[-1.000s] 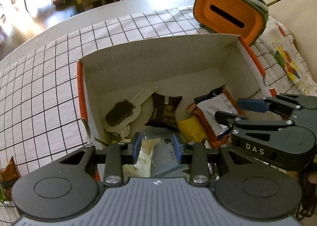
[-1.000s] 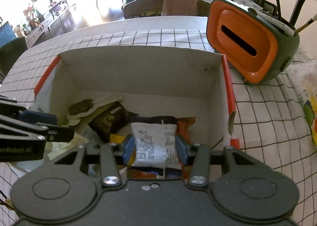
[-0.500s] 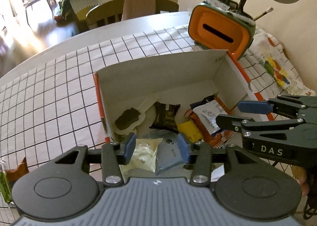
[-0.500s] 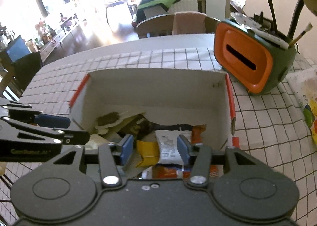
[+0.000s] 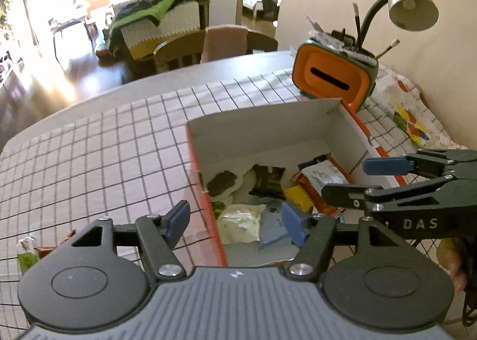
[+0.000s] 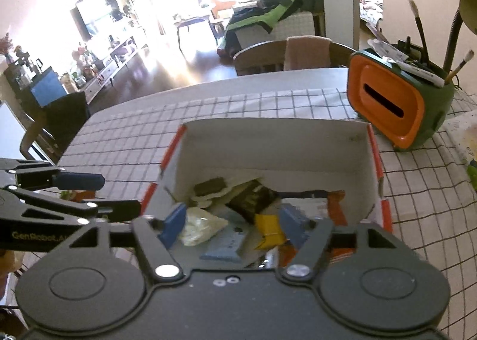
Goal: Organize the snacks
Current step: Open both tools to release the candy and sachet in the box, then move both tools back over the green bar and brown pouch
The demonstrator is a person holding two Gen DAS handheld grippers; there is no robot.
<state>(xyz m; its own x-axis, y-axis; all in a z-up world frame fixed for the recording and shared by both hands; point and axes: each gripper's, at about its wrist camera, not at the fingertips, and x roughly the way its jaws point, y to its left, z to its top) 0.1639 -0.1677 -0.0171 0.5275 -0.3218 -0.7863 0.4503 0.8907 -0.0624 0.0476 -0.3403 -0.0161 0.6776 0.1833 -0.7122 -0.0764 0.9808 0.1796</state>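
An open cardboard box (image 5: pixel 262 128) with orange edges sits on the checked tablecloth and holds several snack packets: a white-and-orange one (image 5: pixel 323 177), a yellow one (image 5: pixel 298 195), a dark one (image 5: pixel 268 180), a pale one (image 5: pixel 240 222). My left gripper (image 5: pixel 235 222) is open and empty above the box's near left corner. My right gripper (image 6: pixel 231 225) is open and empty above the box's near side (image 6: pixel 274 143). Loose snacks (image 5: pixel 28 253) lie on the cloth at the far left.
An orange-and-green holder (image 5: pixel 334 77) with brushes stands behind the box, beside a desk lamp (image 5: pixel 411 6). A patterned paper (image 5: pixel 411 119) lies at the right. A chair (image 5: pixel 208 48) stands behind the table.
Both grippers have opened wider and pulled up and back from the box. The right gripper let go of the white-and-orange packet, which now lies in the box.
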